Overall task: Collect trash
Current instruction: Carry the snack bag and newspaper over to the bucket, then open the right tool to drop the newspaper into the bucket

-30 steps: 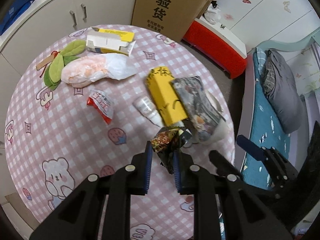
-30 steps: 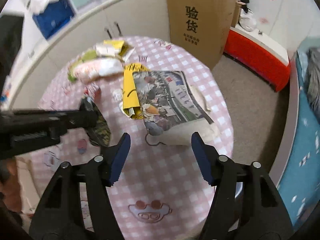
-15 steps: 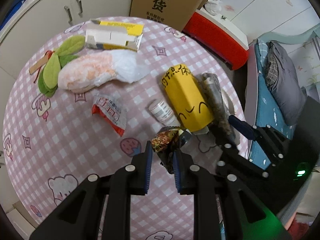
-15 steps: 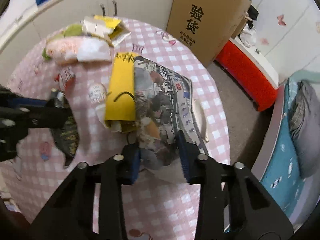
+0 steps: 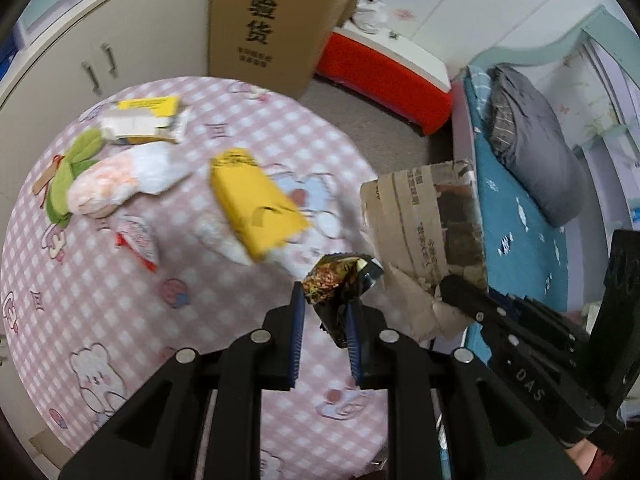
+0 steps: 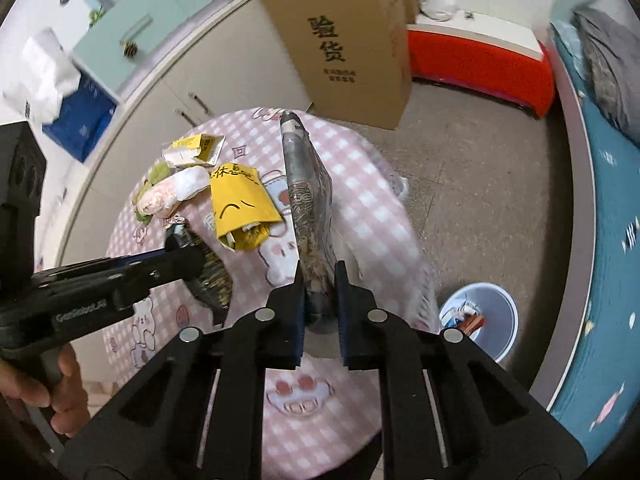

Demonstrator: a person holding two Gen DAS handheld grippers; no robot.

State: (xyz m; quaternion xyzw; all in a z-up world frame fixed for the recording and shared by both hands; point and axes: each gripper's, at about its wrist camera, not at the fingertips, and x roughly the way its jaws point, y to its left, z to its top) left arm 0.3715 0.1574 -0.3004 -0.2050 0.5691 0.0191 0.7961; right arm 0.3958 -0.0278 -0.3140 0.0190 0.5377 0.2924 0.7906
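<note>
The left tongs (image 5: 323,312) are pinched almost shut on a crinkly dark snack wrapper (image 5: 338,286), which sticks up between the two blue pads. The wrapper hangs a little above the table. In the right wrist view the same tongs reach in from the left side, and a hand (image 6: 38,390) grips the handle.

The right tongs (image 6: 318,290) have just been closing, and now they are tight on a folded printed paper bag (image 6: 308,208). The bag is lifted off the table and stands on its edge, pointing away from the camera. In the left wrist view the bag shows its brown inside with some print, and it hangs over the right edge of the table.

Under both tongs is a round table (image 5: 132,320) with a pink checked cloth that has cartoon animals on it. More trash lies there: a yellow paper bag (image 5: 256,208) in the middle, a small red and white packet (image 5: 138,240) to its left, a white and orange plastic bag (image 5: 120,184), a green leafy thing (image 5: 66,184), and a torn yellow and white box (image 5: 140,120) at the far side.

A white bin (image 6: 482,320) stands on the floor just beside the table, with some bits inside. A tall cardboard box (image 6: 340,40) stands behind the table, near a red and white bench (image 6: 480,60)
</note>
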